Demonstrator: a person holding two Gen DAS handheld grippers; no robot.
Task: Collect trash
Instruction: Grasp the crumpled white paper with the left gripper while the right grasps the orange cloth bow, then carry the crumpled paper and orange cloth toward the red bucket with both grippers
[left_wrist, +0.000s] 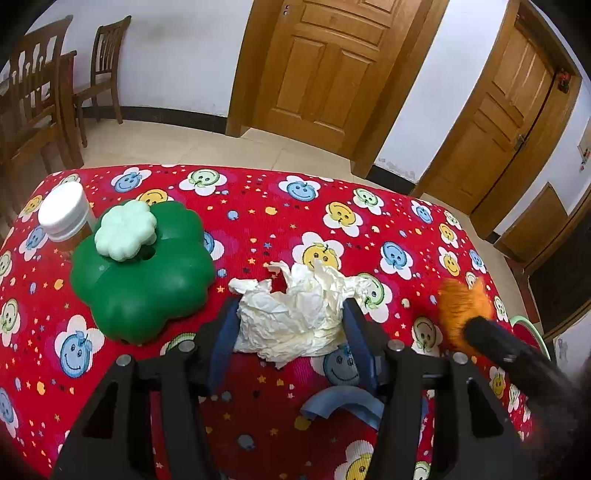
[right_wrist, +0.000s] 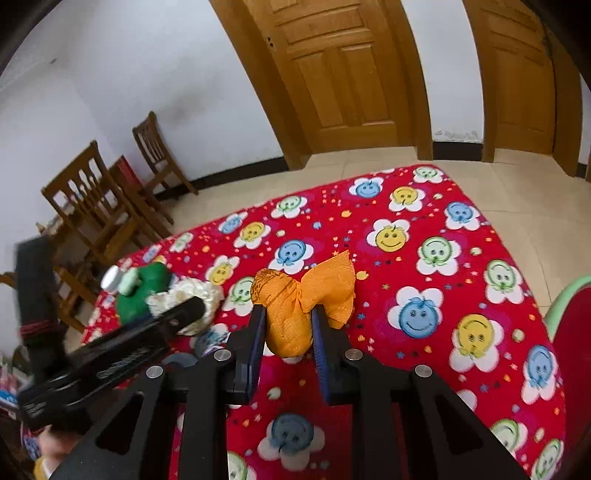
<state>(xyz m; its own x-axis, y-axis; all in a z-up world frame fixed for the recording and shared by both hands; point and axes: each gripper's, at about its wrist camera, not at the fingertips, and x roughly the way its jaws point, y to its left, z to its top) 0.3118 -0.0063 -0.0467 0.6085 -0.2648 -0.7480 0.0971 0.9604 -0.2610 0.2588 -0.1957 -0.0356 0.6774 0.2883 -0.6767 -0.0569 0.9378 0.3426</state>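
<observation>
A crumpled white tissue (left_wrist: 291, 314) lies on the red smiley-print tablecloth (left_wrist: 258, 206). My left gripper (left_wrist: 290, 308) straddles it, open, and the wad fills the gap between the blue pads while resting on the cloth. An orange paper napkin (right_wrist: 295, 299) is pinched at its middle between the pads of my right gripper (right_wrist: 289, 325), which is shut on it. In the left wrist view the orange napkin (left_wrist: 461, 306) shows at the right with a black finger (left_wrist: 491, 339) against it. In the right wrist view the white tissue (right_wrist: 195, 295) sits behind the left gripper's black finger (right_wrist: 177, 317).
A green clover-shaped container (left_wrist: 140, 280) with a pale green knob stands left of the tissue, and a white-capped jar (left_wrist: 64, 214) stands behind it. A loose blue strip (left_wrist: 343, 406) lies near my left fingers. Wooden chairs (left_wrist: 40, 92) stand past the table's left edge, and a green-rimmed red seat (right_wrist: 569, 332) stands at the right.
</observation>
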